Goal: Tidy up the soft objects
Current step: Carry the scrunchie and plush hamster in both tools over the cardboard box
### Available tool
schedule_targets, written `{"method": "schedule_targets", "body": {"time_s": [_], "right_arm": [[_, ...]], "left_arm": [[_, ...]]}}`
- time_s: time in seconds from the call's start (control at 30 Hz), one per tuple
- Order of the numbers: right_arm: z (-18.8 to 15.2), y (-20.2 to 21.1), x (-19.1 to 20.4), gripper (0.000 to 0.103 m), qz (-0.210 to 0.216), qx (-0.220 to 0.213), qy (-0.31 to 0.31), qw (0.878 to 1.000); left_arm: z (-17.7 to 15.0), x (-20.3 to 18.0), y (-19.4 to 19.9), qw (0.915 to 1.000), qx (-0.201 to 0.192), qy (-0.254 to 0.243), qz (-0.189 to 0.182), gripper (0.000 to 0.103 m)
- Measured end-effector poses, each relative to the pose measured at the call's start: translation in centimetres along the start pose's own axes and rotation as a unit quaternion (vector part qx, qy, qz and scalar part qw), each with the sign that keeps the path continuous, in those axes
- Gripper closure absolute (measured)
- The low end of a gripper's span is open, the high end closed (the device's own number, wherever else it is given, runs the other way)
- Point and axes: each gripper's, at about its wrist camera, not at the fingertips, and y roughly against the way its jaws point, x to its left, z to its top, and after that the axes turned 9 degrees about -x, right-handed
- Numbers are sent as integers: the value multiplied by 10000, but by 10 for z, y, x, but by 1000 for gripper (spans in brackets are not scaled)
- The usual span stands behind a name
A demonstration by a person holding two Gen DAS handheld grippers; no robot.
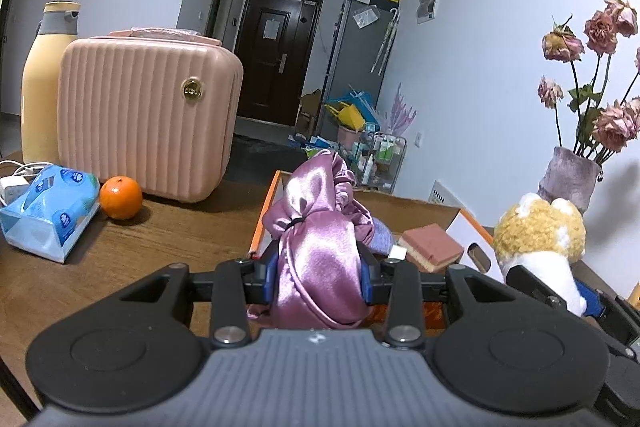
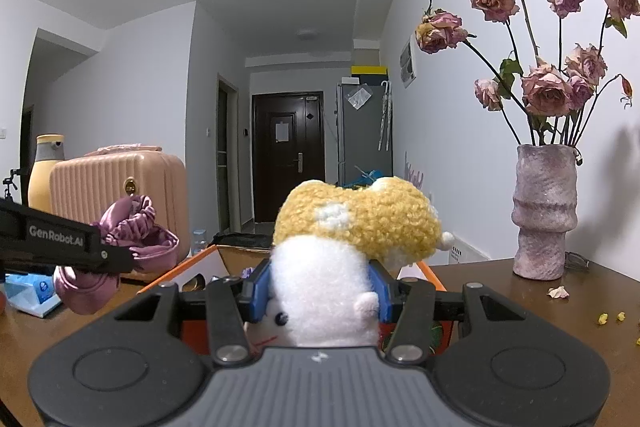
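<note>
My left gripper [image 1: 320, 277] is shut on a shiny pink satin cloth [image 1: 316, 227], which bulges up between the blue pads above an open cardboard box [image 1: 416, 205] with orange edges. Inside the box lie a pink sponge block [image 1: 432, 247] and a lilac item. My right gripper [image 2: 322, 297] is shut on a plush toy [image 2: 344, 247] with a white body and curly yellow top, held over the same box [image 2: 200, 267]. That toy [image 1: 540, 231] shows at the right of the left wrist view. The satin cloth [image 2: 128, 239] and left gripper appear at the left of the right wrist view.
On the wooden table [image 1: 160, 239] stand a pink ribbed case [image 1: 148, 115], a yellow bottle [image 1: 44, 83], an orange [image 1: 121, 197] and a blue tissue pack [image 1: 50, 211]. A vase of dried roses [image 2: 544, 211] stands at the right by the wall.
</note>
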Motion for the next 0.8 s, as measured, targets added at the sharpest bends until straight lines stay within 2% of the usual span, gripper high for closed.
{"method": "schedule_targets", "body": {"time_s": [0.8], "right_arm": [[2,-59,-1,54,5,97,-170,9998]], "left_arm": [[7,-14,-49,9999,-82,-39,-67,65]]}}
